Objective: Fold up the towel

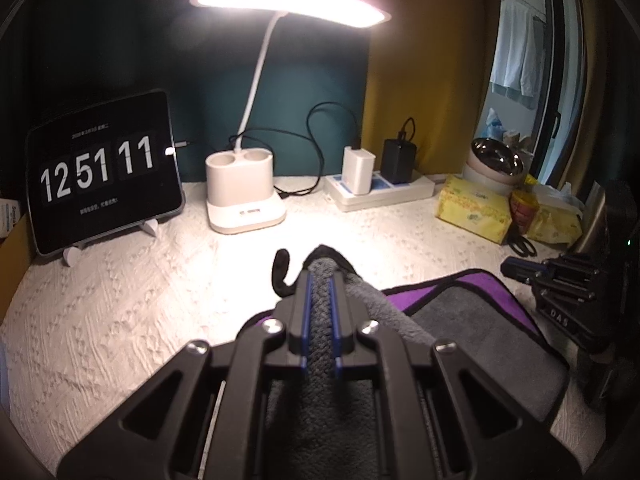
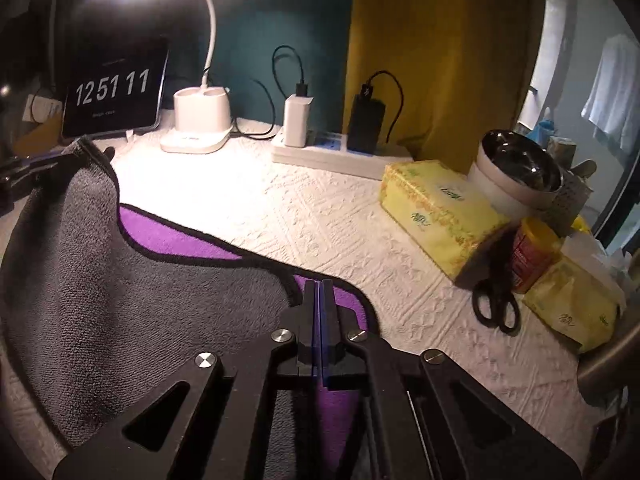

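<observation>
The towel (image 2: 120, 288), grey on one face and purple on the other with a black binding, is spread over the white textured surface (image 1: 120, 300) toward its near edge, partly turned over so that a purple strip shows along the far hem. A bunched corner of it is gripped between the jaws of the left gripper (image 1: 322, 280), with the black hanging loop (image 1: 280, 276) curling out just beside the tips. The jaws of the right gripper (image 2: 319, 292) are pressed together over the towel's other far corner; whether the hem is truly caught between them cannot be told, since only a thin line is seen between the pads.

Several risks are judged from this. If the right corner is not really held, it may be left behind when the fold is carried over, and a skewed fold would result. The thick bunch in the left jaws could be let slip if it is pulled against the drag of the cloth on the textured surface. The black scissors (image 2: 494, 304) and the yellow tissue pack (image 2: 436, 216) lie near the right gripper toward the right edge and could be swept aside by a wide swing. The lamp base (image 1: 244, 196) and tablet clock (image 1: 104, 172) at the far edge are well apart and are less exposed.
</observation>
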Motion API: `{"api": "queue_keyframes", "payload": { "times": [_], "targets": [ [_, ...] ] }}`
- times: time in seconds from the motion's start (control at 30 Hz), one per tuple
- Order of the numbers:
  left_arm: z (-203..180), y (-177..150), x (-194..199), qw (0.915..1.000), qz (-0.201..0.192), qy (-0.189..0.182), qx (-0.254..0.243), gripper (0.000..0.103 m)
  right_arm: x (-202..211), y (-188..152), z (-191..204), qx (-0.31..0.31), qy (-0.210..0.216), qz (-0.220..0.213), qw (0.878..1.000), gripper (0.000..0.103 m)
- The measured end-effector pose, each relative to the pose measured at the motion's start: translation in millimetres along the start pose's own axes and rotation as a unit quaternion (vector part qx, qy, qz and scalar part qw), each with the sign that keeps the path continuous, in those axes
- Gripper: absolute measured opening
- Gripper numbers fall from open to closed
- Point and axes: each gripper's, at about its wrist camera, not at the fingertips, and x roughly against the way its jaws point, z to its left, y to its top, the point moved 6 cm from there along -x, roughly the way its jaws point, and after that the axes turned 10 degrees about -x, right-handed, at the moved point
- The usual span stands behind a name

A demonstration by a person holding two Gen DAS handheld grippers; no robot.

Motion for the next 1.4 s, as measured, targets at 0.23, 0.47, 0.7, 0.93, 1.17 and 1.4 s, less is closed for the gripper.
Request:
{"api": "queue_keyframes", "payload": {
  "times": [0.23, 0.47, 0.7, 0.93, 1.17, 1.4],
  "targets": [
    [1.9, -4.7, -11.2, 0.9998, 0.013, 0.013, -0.009, 0.008, -12.2, -3.8, -5.3, -0.016, 0.009, 0.008, 1.0, 0.001],
    [12.8, -26.8, -43.6, 0.9959, 0.089, 0.013, 0.01, 0.016, -10.1, -3.9, -0.2, -0.021, 0.026, 0.007, 0.999, 0.001],
    [11.5, -23.0, -31.3, 0.9968, 0.078, 0.007, 0.017, 0.065, -2.4, -4.3, 0.2, -0.03, 0.032, 0.003, 0.999, 0.001],
    [4.7, -13.2, -2.9, 0.9984, 0.051, 0.0, 0.023, 0.079, 18.1, -2.1, 3.5, -0.041, 0.032, -0.007, 0.999, 0.008],
    [-6.5, -8.3, 32.8, 0.9996, 0.022, 0.001, 0.017, 0.092, 48.3, -8.5, 7.4, -0.047, 0.033, -0.016, 0.998, 0.022],
    [-14.4, -9.7, 71.3, 0.9999, -0.001, -0.002, 0.015, 0.093, 81.8, -15.9, 13.8, -0.048, 0.033, -0.029, 0.998, 0.023]
  ]
}}
